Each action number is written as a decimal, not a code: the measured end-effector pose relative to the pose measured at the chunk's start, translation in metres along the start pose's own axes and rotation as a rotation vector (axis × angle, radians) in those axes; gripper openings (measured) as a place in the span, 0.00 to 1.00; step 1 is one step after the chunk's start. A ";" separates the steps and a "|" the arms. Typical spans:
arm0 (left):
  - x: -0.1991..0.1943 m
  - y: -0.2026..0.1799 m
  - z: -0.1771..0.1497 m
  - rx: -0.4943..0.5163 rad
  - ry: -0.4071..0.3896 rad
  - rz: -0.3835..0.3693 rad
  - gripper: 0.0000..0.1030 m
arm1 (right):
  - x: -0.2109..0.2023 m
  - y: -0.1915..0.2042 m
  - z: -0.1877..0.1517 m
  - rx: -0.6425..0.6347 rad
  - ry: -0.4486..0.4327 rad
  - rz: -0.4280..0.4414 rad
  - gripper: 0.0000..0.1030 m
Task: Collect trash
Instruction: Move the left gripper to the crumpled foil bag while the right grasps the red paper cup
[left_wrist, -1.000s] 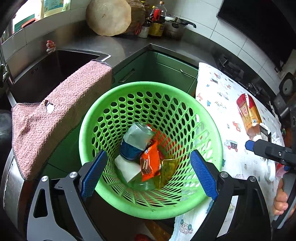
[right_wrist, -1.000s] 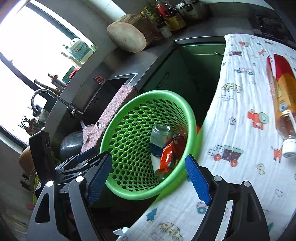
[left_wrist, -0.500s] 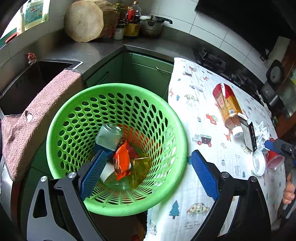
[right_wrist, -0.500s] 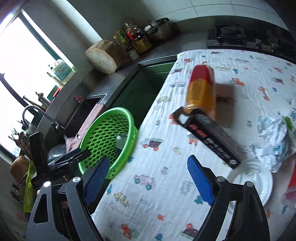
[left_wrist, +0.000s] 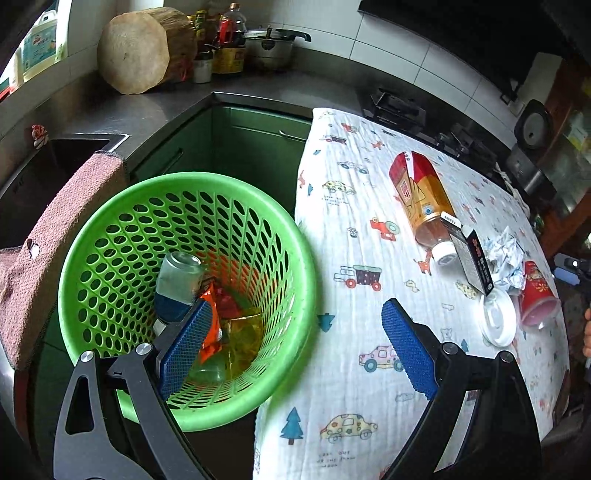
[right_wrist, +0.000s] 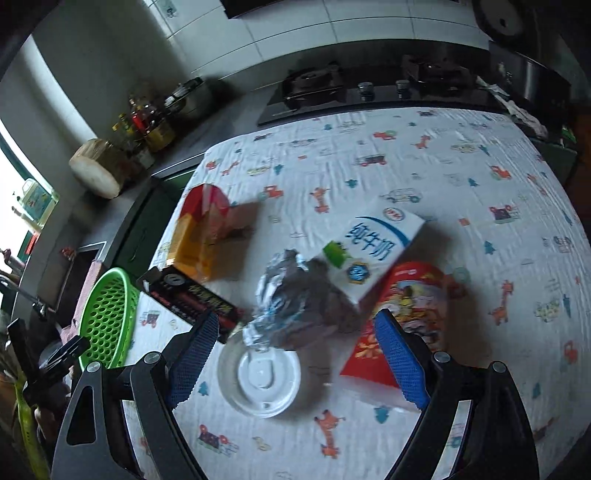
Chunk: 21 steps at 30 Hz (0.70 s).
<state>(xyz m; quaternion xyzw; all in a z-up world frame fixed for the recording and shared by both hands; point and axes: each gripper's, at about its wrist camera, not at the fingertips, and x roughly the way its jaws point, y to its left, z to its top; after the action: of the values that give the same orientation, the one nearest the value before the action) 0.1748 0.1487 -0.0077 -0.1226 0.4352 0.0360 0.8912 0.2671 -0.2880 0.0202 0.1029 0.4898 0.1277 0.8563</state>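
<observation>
— Kitchen tiles and a steel counter ring the scene; what does the left wrist view give?

— Its left claw (left_wrist: 295, 350) stands wide open with nothing between the blue pads. One pad hangs over the green perforated plastic basket (left_wrist: 110, 258), the other over the white cloth printed with cars and animals (left_wrist: 351, 221) that covers the worktop. Inside the basket lie a drinks can (left_wrist: 181, 280), an orange snack wrapper (left_wrist: 208, 332) and a yellow wrapper (left_wrist: 245, 332). On the cloth, well apart from the claw, lie an amber plastic bottle with a red and yellow label (left_wrist: 421, 199), a black carton (left_wrist: 474, 258), a crumpled foil wad (left_wrist: 504, 254), a red paper cup on its side (left_wrist: 537, 291) and a round white plastic lid (left_wrist: 498, 321).

— And the right wrist view?

— Blurred. The right claw (right_wrist: 291, 354) is open too and grips nothing; its jaws have just been widening. It hangs above the cloth (right_wrist: 480, 184), with the foil wad (right_wrist: 284, 295) and the lid (right_wrist: 262, 376) seen between its pads, and the red cup (right_wrist: 406, 302) beside one pad. A white and blue milk carton (right_wrist: 373, 251) lies behind the foil, touching it. The black carton (right_wrist: 192, 295) and the bottle (right_wrist: 199, 229) lie towards the basket (right_wrist: 107, 317), which sits off the cloth's edge.
</observation>
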 end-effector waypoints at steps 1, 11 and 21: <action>0.001 -0.003 0.001 0.005 0.002 -0.001 0.89 | 0.002 -0.007 0.002 0.008 0.010 -0.020 0.81; 0.006 -0.031 0.009 0.054 0.002 -0.032 0.89 | 0.038 -0.055 0.002 0.106 0.142 -0.073 0.81; 0.006 -0.064 0.019 0.109 -0.005 -0.059 0.90 | 0.061 -0.070 -0.002 0.147 0.230 -0.026 0.78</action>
<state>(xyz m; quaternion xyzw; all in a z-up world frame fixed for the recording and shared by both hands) 0.2041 0.0913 0.0111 -0.0864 0.4304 -0.0140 0.8984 0.3030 -0.3346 -0.0514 0.1438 0.5940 0.0914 0.7862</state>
